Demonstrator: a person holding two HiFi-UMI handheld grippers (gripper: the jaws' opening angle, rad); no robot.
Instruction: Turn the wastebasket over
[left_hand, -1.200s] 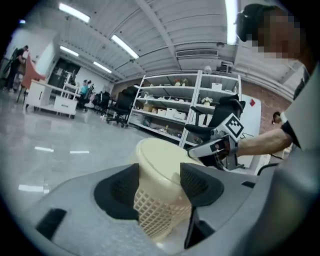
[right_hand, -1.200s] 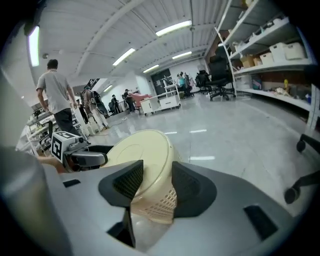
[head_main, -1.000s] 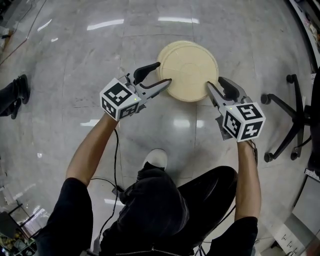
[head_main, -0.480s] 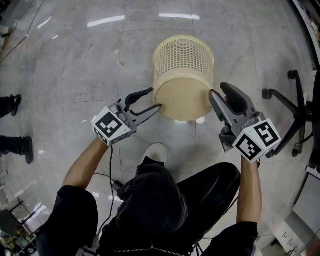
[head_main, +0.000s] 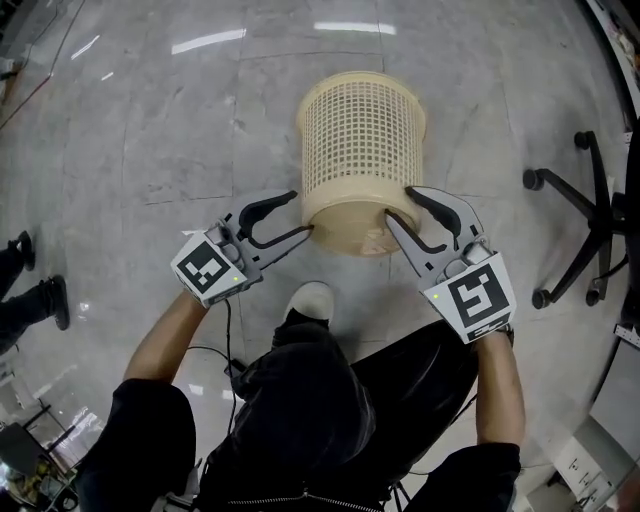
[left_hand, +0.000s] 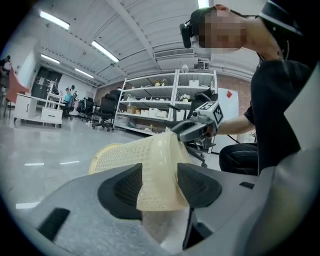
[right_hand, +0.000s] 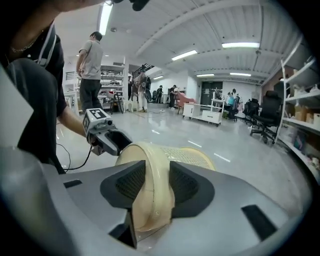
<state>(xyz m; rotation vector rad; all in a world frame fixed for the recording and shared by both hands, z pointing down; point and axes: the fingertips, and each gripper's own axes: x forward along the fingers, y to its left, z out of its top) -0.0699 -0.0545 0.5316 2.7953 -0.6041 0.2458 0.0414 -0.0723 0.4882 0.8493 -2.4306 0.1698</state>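
Note:
The cream mesh wastebasket is tipped over, its solid base toward me and its open mouth pointing away. My left gripper grips the base's left edge, and its jaws have just been closing on it. In the left gripper view the wastebasket wall is pinched between both pads of the left gripper. My right gripper holds the base's right edge; its jaws have just been closing too. The right gripper view shows the wastebasket base rim squeezed in the right gripper.
An office chair stands on the glossy floor at the right. My shoe is just below the basket, with a cable beside it. Another person's feet are at the far left. Shelves and standing people lie farther off.
The basket has tipped from base-up to lying over with its mesh side showing. Both grippers drew back toward me and closed on its base edge; the right one rolled.

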